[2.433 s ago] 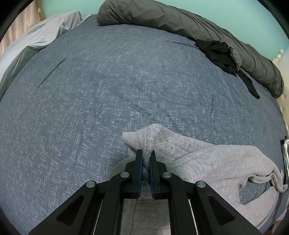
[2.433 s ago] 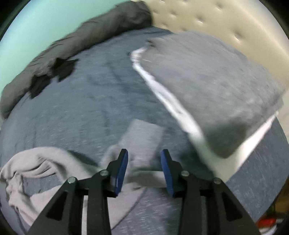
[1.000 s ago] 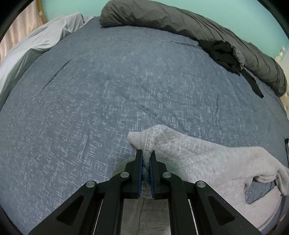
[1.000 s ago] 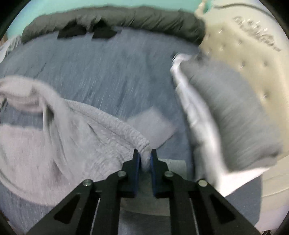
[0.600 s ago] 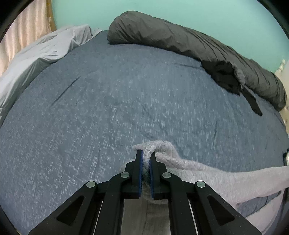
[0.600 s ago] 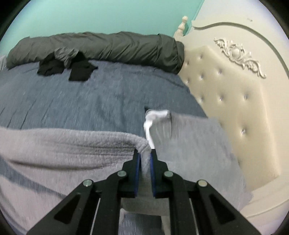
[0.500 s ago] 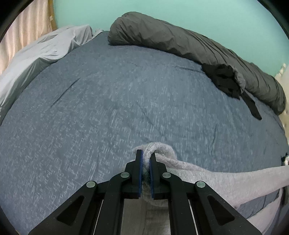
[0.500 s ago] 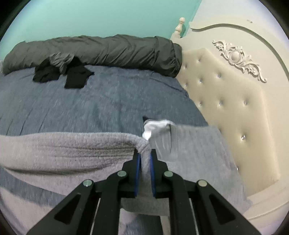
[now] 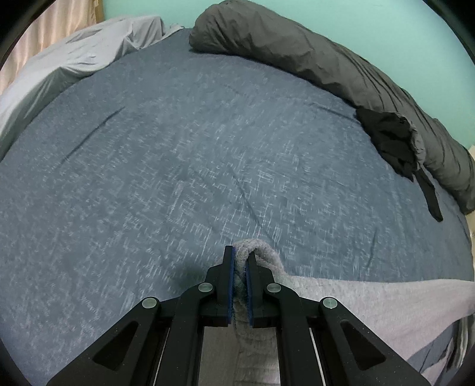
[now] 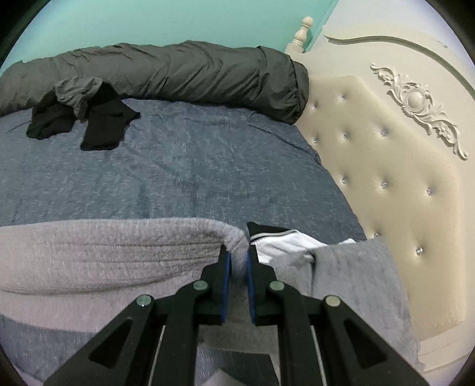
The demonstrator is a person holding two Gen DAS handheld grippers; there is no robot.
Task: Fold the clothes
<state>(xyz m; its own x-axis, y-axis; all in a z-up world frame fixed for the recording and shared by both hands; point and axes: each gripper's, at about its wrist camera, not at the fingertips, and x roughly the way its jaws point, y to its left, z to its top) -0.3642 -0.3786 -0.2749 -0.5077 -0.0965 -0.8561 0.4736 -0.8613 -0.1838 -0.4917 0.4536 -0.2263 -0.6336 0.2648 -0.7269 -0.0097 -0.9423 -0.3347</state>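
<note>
Sweater (image 9: pixel 371 300), pale grey and fleecy, hung stretched between my two grippers above the bed (image 9: pixel 178 178). My left gripper (image 9: pixel 240 255) was clamped on one bunched corner of it, the blue pads pressed into the knit with a loop of fabric bulging out past the tips. From there the cloth ran off to the right edge of the left wrist view in a taut band, with more of it sagging beneath. My right gripper (image 10: pixel 236 252) pinched the other corner (image 10: pixel 234 237) the same way, jaws nearly together on the fabric, and in that view the sweater (image 10: pixel 104 255) spread leftward in a broad ribbed sheet, lifted clear of the blue-grey bedcover. Just behind the right gripper's tips lay a white garment (image 10: pixel 285 243) with a dark striped trim, and beside it a folded grey piece (image 10: pixel 356 282) reaching toward the cream tufted headboard (image 10: pixel 386 178). Along the far side of the bed, against the teal wall (image 10: pixel 148 20), a dark grey duvet (image 10: pixel 178 71) was rolled into a long bolster. Black clothes (image 10: pixel 101 127) lay crumpled against it, partly tucked under a fold of the duvet. In the left wrist view, a light grey sheet (image 9: pixel 74 59) was heaped at the bed's far left corner.
</note>
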